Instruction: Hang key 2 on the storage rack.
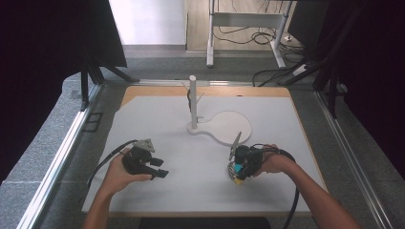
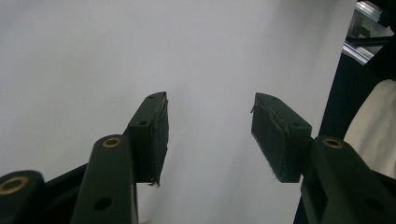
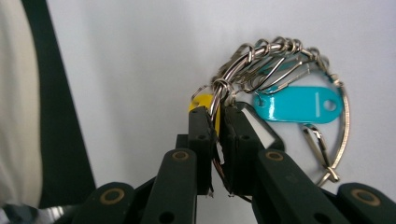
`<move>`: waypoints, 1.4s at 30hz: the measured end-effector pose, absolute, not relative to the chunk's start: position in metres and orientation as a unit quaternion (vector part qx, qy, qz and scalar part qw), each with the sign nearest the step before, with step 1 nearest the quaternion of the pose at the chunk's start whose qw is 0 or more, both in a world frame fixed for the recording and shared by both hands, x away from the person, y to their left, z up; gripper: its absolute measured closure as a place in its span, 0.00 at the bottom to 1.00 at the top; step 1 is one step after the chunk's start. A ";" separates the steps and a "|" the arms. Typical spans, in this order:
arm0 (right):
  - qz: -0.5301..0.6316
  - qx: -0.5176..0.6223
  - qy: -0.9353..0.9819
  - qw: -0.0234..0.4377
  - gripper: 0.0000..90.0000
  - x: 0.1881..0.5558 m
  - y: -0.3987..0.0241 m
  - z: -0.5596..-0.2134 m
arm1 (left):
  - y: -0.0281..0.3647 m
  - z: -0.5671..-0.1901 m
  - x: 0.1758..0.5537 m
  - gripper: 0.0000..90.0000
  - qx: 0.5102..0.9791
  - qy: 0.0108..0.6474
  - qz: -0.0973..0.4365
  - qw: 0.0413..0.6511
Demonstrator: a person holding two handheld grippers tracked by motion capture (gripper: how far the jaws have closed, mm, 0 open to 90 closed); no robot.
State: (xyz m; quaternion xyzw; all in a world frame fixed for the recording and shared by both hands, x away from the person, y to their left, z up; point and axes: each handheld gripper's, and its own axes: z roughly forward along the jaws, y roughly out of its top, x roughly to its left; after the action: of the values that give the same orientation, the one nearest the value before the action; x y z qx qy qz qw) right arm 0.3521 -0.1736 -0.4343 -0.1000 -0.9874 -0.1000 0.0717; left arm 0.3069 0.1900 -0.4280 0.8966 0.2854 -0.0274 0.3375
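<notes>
A large metal key ring (image 3: 280, 51) carries several small clips, a teal tag (image 3: 299, 104) and a yellow tag (image 3: 201, 101). My right gripper (image 3: 218, 111) is shut on the ring where the yellow tag hangs. In the high view the right gripper (image 1: 237, 174) points down at the white mat's near right, with the tags (image 1: 235, 171) at its tips. My left gripper (image 1: 160, 168) is at the near left, just above the mat. It stands open in the left gripper view (image 2: 210, 100), with nothing between the pads (image 2: 161, 135).
A white upright post with small side pegs (image 1: 193, 98) rises at the mat's middle back from a flat white base (image 1: 229, 126). The white mat (image 1: 157, 119) covers a wooden tabletop. Metal rails (image 1: 67, 143) line both sides, and cables lie on the floor beyond.
</notes>
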 end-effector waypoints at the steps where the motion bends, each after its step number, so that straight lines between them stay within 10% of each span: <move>1: -0.106 -0.105 -0.986 0.075 0.91 0.353 -0.175 -0.432 | 0.190 -0.428 0.307 0.52 0.897 0.285 -0.028 0.337; 42: -0.205 -0.165 -0.960 0.094 0.91 0.367 -0.181 -0.375 | 0.192 -0.426 0.306 0.52 0.895 0.284 -0.025 0.342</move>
State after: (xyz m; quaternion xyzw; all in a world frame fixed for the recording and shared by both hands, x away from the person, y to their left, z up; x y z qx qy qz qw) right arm 0.3675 -0.1808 -0.3748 -0.1649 -0.9602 -0.2050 0.0937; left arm 0.3063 0.1918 -0.4264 0.8953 0.2842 -0.0251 0.3422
